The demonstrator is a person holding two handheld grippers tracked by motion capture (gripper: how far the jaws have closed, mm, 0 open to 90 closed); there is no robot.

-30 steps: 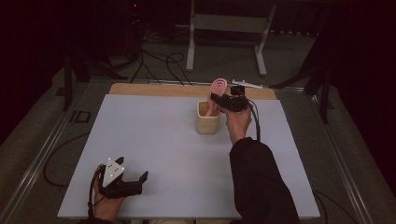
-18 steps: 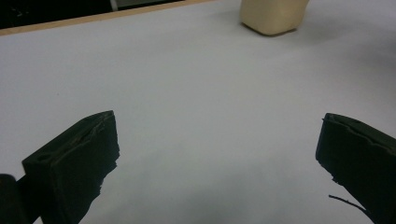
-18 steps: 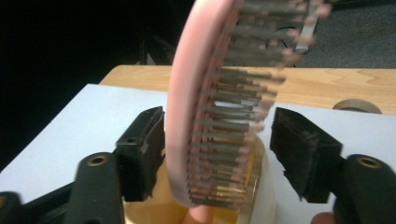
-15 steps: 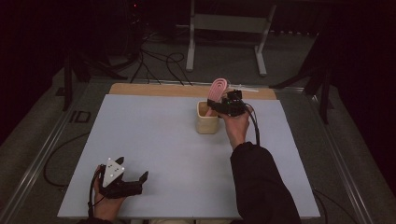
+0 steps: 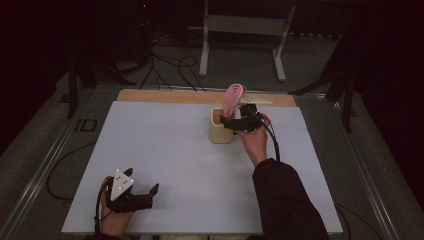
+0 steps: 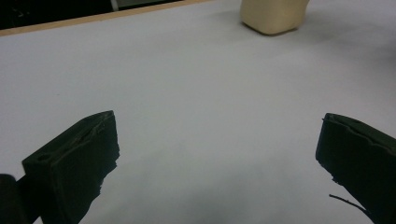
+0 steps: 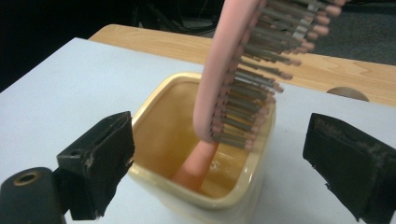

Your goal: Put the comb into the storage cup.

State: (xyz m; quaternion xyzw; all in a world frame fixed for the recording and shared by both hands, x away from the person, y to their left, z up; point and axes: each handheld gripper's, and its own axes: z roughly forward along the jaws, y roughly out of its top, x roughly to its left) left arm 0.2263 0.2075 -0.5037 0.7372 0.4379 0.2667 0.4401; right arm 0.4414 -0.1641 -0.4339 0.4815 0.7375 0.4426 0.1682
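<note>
- The right hand-held gripper [image 5: 231, 120] is hovering just above the cream square cup [image 5: 221, 128], its jaws having just been opening and now standing wide apart, gripping nothing.
- In the right gripper view, the right hand-held gripper [image 7: 219, 163] is framing the pink hairbrush [image 7: 243, 70] between its jaws without either pad touching it.
- The hairbrush [image 5: 232, 97] is standing handle-down inside the cup [image 7: 196, 154], its bristled head rising out of the cup's mouth and leaning up and away past the gripper.
- The cup is sitting on the grey counter [image 5: 165, 145], directly below the right gripper, toward the counter's far edge.
- The left hand-held gripper [image 5: 147, 192] is resting on the counter at its near edge, jaws spread wide and holding nothing.
- In the left gripper view, the left hand-held gripper [image 6: 219, 158] is pointing across the bare counter [image 6: 196, 93], with the cup [image 6: 274, 16] well ahead of it, far off.
</note>
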